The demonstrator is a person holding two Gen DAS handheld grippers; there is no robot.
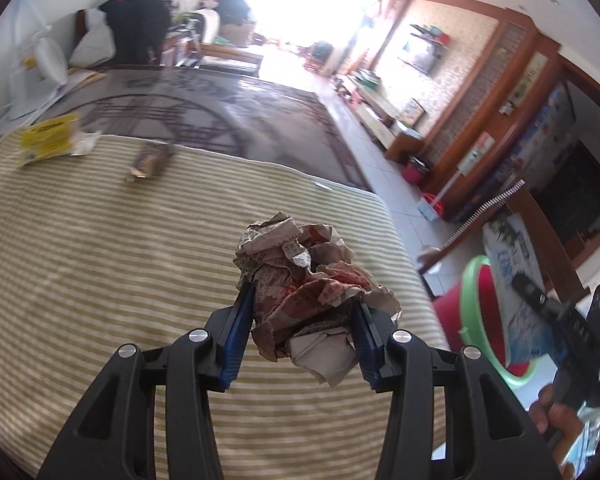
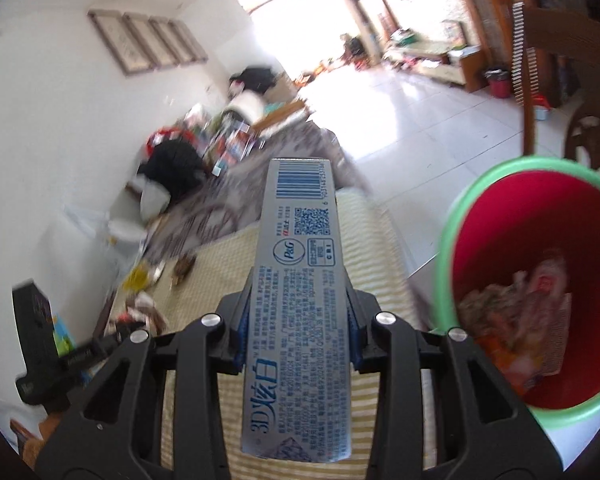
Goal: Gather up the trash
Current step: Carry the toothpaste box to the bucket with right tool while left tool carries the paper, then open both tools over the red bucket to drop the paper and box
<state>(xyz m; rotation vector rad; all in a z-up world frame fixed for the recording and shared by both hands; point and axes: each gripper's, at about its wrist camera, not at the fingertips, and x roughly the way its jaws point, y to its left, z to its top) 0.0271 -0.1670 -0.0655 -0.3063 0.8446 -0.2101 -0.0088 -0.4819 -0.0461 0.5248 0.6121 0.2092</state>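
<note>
My left gripper is shut on a crumpled paper wrapper, held above the striped cloth. My right gripper is shut on a long silver toothpaste box with a barcode, held just left of the red bin with a green rim. The bin holds several wrappers. In the left wrist view the bin is at the right, with the right gripper and its box over it. A yellow packet and a brown wrapper lie at the cloth's far edge.
A dark patterned table top extends beyond the cloth. Clothes and bags pile at the far end. A wooden chair stands behind the bin. Tiled floor lies to the right. A small red bucket stands by the wall.
</note>
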